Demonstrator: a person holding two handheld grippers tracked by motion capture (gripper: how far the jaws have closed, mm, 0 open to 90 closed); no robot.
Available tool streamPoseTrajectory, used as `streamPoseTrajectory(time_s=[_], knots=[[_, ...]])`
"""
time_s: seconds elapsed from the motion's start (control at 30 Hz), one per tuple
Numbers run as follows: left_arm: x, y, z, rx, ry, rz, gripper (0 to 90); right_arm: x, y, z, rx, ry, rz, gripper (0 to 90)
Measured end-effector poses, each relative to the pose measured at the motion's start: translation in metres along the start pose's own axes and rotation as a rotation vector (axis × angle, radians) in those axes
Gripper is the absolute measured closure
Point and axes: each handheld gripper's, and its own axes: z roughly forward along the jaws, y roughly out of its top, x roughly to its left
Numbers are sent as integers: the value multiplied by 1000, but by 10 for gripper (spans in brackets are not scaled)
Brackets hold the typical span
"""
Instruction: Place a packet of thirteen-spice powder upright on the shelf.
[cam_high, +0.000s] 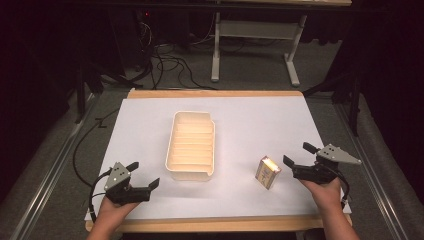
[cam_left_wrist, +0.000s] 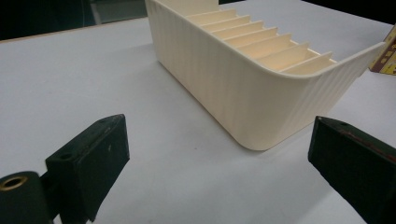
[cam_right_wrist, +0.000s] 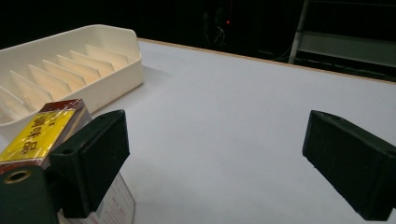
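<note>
A cream ribbed tray (cam_high: 192, 173) with several slots lies in the middle of the white table sheet; its near wall (cam_left_wrist: 243, 93) fills the upper part of the left gripper view, and its end (cam_right_wrist: 116, 79) shows at the left of the right gripper view. A small box (cam_high: 268, 171) with a yellow top stands right of the tray. My right gripper (cam_high: 299, 156) is open just right of the box, whose yellow label (cam_right_wrist: 39, 130) sits behind its left jaw. My left gripper (cam_high: 143, 174) is open, left of the tray's near corner, holding nothing.
The white sheet (cam_high: 250, 120) covers a wooden table (cam_high: 215, 93). Beyond the far edge lie cables (cam_high: 165, 65) on the floor and a grey frame's legs (cam_high: 216, 50). Dark surroundings flank both sides.
</note>
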Motion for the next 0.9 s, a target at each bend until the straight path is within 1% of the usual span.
streamPoseTrajectory(time_s=[0.1,0.13,0.2,0.23,0.27,0.5,0.63,0.9], knots=[[-1,0,0,2,-7,-5,60,0,0,-1,-2,2,-2,74],[-1,0,1,5,-9,1,60,0,-1,-1,0,1,-4,74],[-1,0,1,8,-12,0,60,0,-1,-3,5,-1,-1,74],[-2,0,2,9,-15,-6,60,0,-2,-3,3,0,-5,74],[-2,0,2,9,-15,-6,60,1,-2,-4,4,-2,2,73],[-1,0,3,11,-15,-8,58,-1,-2,-5,0,-6,-1,67],[-1,0,3,9,-14,-9,58,-2,-2,-5,4,-16,3,40],[-2,0,4,15,-18,-6,58,-1,-2,-8,-13,-11,5,42]])
